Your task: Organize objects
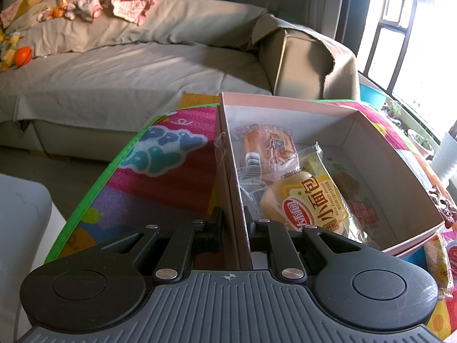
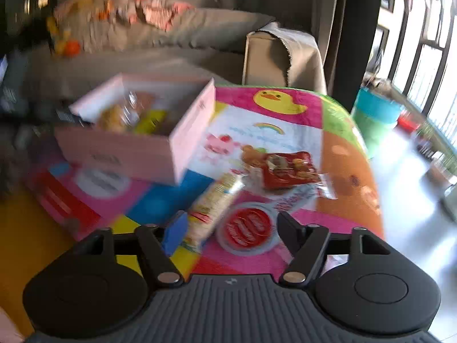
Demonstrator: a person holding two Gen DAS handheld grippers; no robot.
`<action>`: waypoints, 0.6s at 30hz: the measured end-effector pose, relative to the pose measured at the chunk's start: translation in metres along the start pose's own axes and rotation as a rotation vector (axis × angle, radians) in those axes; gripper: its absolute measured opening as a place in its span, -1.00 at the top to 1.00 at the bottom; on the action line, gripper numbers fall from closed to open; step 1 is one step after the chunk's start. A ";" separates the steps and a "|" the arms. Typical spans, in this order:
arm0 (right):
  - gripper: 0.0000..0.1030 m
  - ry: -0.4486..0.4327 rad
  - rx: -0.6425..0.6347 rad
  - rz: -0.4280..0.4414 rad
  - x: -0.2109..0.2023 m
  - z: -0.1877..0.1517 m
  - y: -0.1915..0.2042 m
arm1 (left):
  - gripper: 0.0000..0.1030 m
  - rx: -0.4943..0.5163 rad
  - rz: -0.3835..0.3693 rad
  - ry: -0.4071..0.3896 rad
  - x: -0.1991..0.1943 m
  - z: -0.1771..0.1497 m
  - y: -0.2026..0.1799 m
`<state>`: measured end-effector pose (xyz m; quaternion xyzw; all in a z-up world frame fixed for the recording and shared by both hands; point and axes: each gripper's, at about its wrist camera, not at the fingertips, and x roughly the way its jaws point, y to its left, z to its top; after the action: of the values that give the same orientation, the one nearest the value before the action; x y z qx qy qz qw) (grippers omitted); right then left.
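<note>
Left gripper (image 1: 234,225) clamped on the near wall of the pink box (image 1: 285,105); bread packet (image 1: 308,203) inside. Right gripper (image 2: 228,225) jaws apart, nothing held, above the cracker sleeve (image 2: 212,205) near the mat's (image 2: 348,154) right edge. Sleeve: light, crinkly, brittle contents; grip mid-length across its narrow width. Only the right wrist view shows the round red snack (image 2: 247,227) and red pouch (image 2: 288,168); box contents sharp only in left view.
</note>
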<state>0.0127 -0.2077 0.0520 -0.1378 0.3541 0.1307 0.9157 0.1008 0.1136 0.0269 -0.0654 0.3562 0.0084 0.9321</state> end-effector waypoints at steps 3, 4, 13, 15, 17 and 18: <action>-0.50 0.036 -0.079 -0.047 0.013 -0.008 0.005 | 0.71 -0.001 0.001 0.000 0.000 0.000 0.000; -0.51 0.035 -0.077 -0.050 0.015 -0.010 0.005 | 0.71 -0.001 0.001 0.001 0.000 0.000 0.000; -0.61 0.029 -0.146 -0.260 0.019 -0.016 -0.012 | 0.71 -0.002 0.001 0.000 0.000 0.000 0.000; -0.61 0.030 -0.104 -0.241 0.017 -0.014 -0.017 | 0.71 0.000 0.001 0.000 0.000 0.000 0.000; -0.61 0.027 -0.056 -0.189 0.016 -0.011 -0.020 | 0.71 0.000 0.001 0.000 0.000 0.000 0.000; -0.61 0.025 -0.035 -0.156 0.016 -0.010 -0.021 | 0.71 -0.001 0.001 0.000 0.000 0.000 0.000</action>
<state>0.0254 -0.2280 0.0372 -0.1826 0.3514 0.0634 0.9160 0.1008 0.1135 0.0269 -0.0656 0.3563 0.0093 0.9320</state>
